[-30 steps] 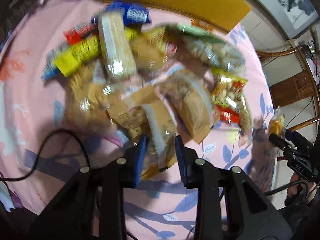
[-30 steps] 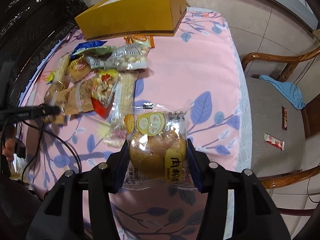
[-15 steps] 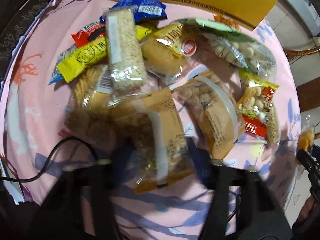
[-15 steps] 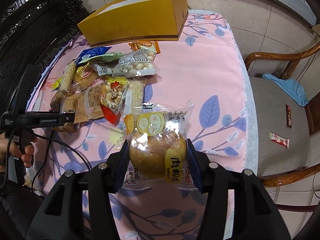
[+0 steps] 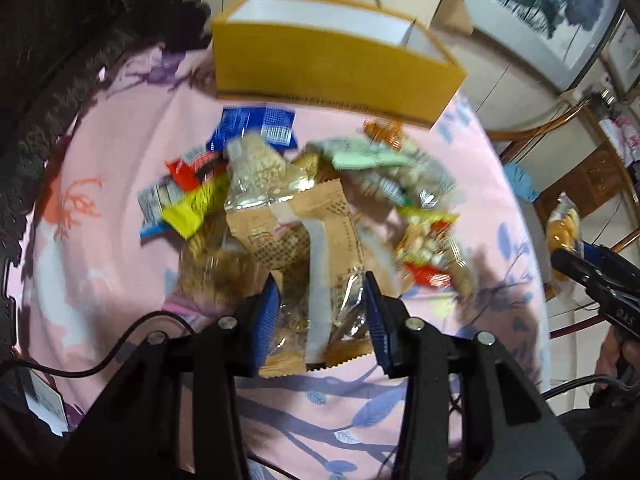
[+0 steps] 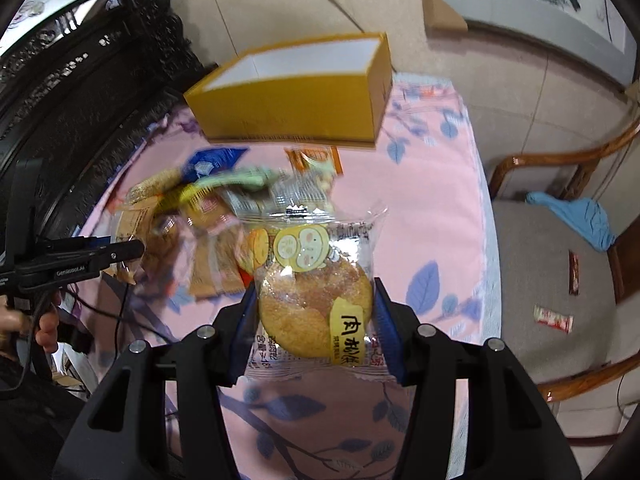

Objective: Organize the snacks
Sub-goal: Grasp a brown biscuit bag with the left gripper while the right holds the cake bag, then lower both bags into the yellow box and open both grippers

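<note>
Blue-padded left claw clamps a brown snack packet above the pile, while the right claw grips a bun packet.

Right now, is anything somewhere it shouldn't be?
Yes. Two small snack packets, a red-and-white one and a dark one, lie on the chair seat, away from the snack pile on the table.
</note>
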